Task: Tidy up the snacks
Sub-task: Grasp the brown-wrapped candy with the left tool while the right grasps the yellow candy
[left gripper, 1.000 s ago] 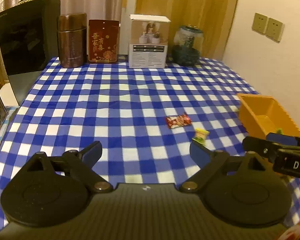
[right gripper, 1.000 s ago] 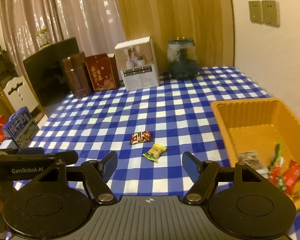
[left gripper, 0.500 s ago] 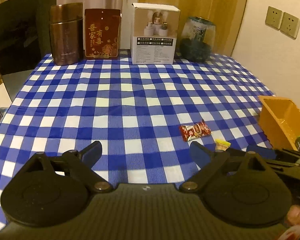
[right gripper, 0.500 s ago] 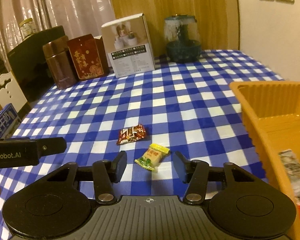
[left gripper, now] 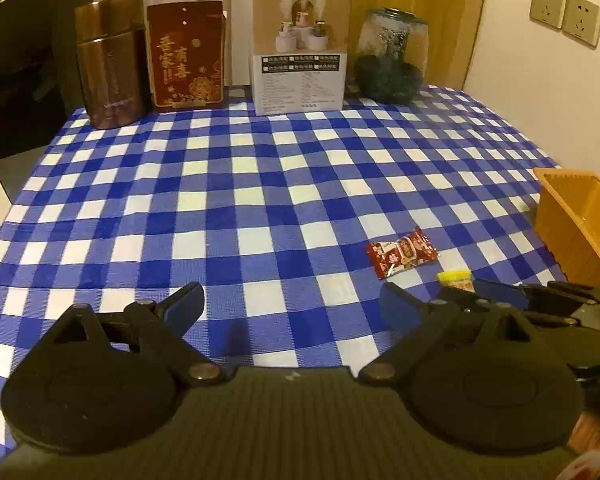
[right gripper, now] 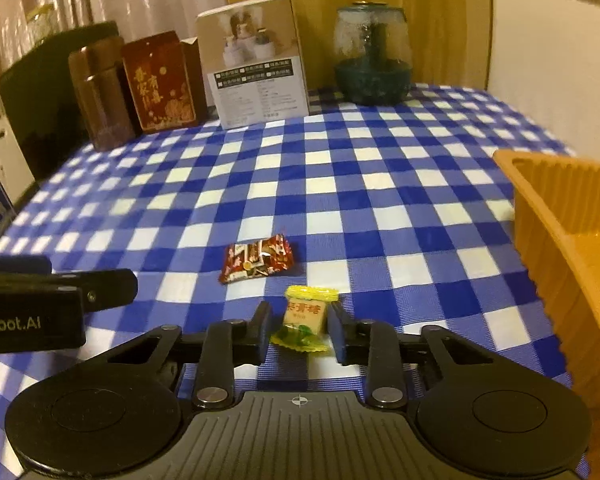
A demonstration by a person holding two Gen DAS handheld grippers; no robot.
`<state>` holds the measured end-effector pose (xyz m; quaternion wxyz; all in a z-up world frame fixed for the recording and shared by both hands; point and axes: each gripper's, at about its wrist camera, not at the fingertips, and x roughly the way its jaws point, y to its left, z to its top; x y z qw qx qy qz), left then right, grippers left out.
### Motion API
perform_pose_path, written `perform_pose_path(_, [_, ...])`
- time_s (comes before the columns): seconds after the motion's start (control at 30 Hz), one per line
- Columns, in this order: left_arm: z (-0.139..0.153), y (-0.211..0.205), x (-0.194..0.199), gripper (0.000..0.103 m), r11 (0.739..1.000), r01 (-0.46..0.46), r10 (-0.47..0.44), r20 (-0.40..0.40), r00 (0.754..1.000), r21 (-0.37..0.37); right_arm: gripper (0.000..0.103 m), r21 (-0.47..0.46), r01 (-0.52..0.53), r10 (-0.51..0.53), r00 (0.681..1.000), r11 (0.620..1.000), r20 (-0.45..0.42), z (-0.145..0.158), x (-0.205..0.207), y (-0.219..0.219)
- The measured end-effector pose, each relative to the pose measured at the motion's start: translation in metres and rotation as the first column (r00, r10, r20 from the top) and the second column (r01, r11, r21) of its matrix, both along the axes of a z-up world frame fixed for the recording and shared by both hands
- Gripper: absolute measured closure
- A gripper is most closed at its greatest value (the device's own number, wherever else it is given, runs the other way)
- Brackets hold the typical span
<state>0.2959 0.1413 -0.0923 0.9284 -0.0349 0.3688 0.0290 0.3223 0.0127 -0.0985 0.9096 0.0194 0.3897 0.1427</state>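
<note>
A yellow-wrapped candy (right gripper: pixel 304 316) lies on the blue checked cloth between the fingers of my right gripper (right gripper: pixel 300 318), whose jaws are closing with the pads against its sides. In the left wrist view the candy (left gripper: pixel 456 278) peeks out just beyond the right gripper's fingers (left gripper: pixel 500 292). A red snack packet (right gripper: pixel 258 264) lies just beyond it, also in the left wrist view (left gripper: pixel 402 252). My left gripper (left gripper: pixel 290 296) hangs open over bare cloth, left of the red packet. An orange basket (right gripper: pixel 548 208) stands at the right.
Along the back stand a brown tin (left gripper: pixel 112 68), a red box (left gripper: pixel 188 56), a white carton (left gripper: pixel 300 52) and a glass jar (left gripper: pixel 392 60). A black panel (left gripper: pixel 24 68) is at the back left. The wall with sockets (left gripper: pixel 566 12) is on the right.
Both grippers came lower and forward over the cloth. The right gripper's fingers drew in from wide open around the yellow candy. The left gripper stayed open.
</note>
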Motion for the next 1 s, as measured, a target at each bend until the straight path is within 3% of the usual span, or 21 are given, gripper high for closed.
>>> perform_pose_path(0.13, [-0.004, -0.001, 0.004, 0.010, 1.000, 0.023, -0.023, 0.000, 1.000, -0.011, 0.081, 0.000, -0.014, 0.014, 1.000, 1.000, 0.002, 0.003, 0.001, -0.004])
perform_pose_path(0.3, [-0.006, -0.004, 0.013, 0.010, 0.995, 0.045, -0.044, 0.014, 0.999, -0.090, 0.081, -0.002, -0.014, 0.014, 0.999, 1.000, 0.053, 0.021, 0.005, -0.013])
perform_pose_path(0.43, [-0.008, -0.020, 0.024, 0.014, 0.986, 0.169, -0.168, 0.037, 0.985, -0.018, 0.081, 0.008, -0.001, 0.000, 0.996, 1.000, 0.085, 0.032, 0.012, -0.027])
perform_pose_path(0.47, [-0.010, -0.023, 0.027, 0.019, 0.981, 0.195, -0.195, 0.034, 0.980, -0.005, 0.081, 0.015, -0.001, 0.000, 0.996, 1.000, 0.084, 0.034, 0.014, -0.030])
perform_pose_path(0.6, [-0.020, -0.036, 0.042, 0.021, 0.963, 0.265, -0.266, 0.023, 0.964, 0.038, 0.081, 0.051, 0.032, -0.035, 0.998, 0.998, 0.061, 0.032, 0.019, -0.043])
perform_pose_path(0.83, [-0.034, -0.056, 0.064, 0.022, 0.937, 0.334, -0.340, 0.044, 0.939, 0.107, 0.081, 0.092, 0.048, -0.053, 0.997, 0.995, 0.048, 0.034, 0.024, -0.052])
perform_pose_path(1.0, [-0.040, -0.057, 0.075, 0.035, 0.936, 0.340, -0.344, 0.038, 0.938, 0.085, 0.081, 0.116, 0.053, -0.057, 0.998, 0.992, 0.034, 0.032, 0.026, -0.055])
